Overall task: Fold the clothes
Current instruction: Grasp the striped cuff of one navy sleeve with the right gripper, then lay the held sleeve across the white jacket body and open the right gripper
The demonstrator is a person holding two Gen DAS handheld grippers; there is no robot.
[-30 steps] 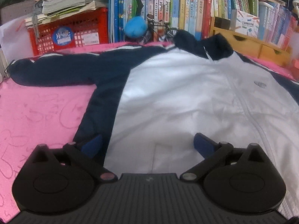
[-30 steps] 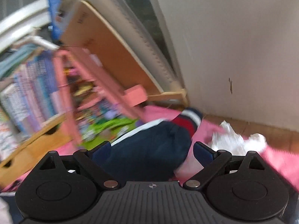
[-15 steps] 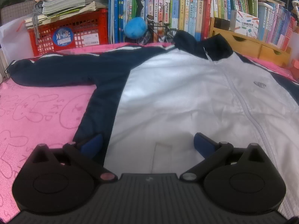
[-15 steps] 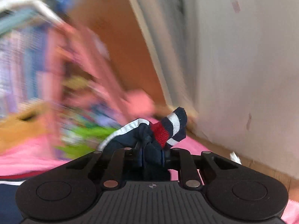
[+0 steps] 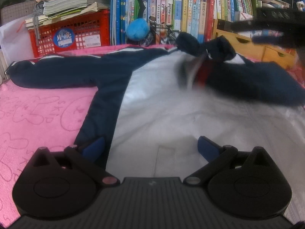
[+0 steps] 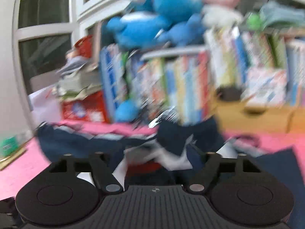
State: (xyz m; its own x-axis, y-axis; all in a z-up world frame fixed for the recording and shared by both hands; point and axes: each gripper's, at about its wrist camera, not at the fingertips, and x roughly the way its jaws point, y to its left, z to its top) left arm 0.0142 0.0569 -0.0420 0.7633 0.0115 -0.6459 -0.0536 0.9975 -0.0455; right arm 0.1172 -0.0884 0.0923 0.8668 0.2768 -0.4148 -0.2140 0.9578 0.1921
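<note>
A white jacket [image 5: 171, 105] with navy sleeves lies face up on the pink cloth [image 5: 38, 114]. Its left sleeve [image 5: 57, 72] stretches out flat to the side. The right sleeve [image 5: 247, 82] lies folded across the chest, its red and white cuff [image 5: 202, 72] blurred. My left gripper [image 5: 150, 147] stands open low over the jacket's hem, holding nothing. My right gripper [image 6: 155, 158] is blurred by motion, with its jaws opening. The cuff [image 6: 144, 168] lies between and under its fingers, which do not press on it. In the left wrist view the right gripper [image 5: 246, 32] hangs above the folded sleeve.
Behind the jacket stand a red crate [image 5: 72, 36] stacked with papers, a row of books [image 5: 181, 9], a blue plush ball [image 5: 137, 28], a small model bicycle [image 5: 164, 34] and a wooden drawer box [image 5: 247, 45]. Bare pink cloth lies left of the jacket.
My right gripper shut on the right sleeve's cuff, swung it over onto the white chest, and now stands with jaws apart. The left gripper has not moved.
</note>
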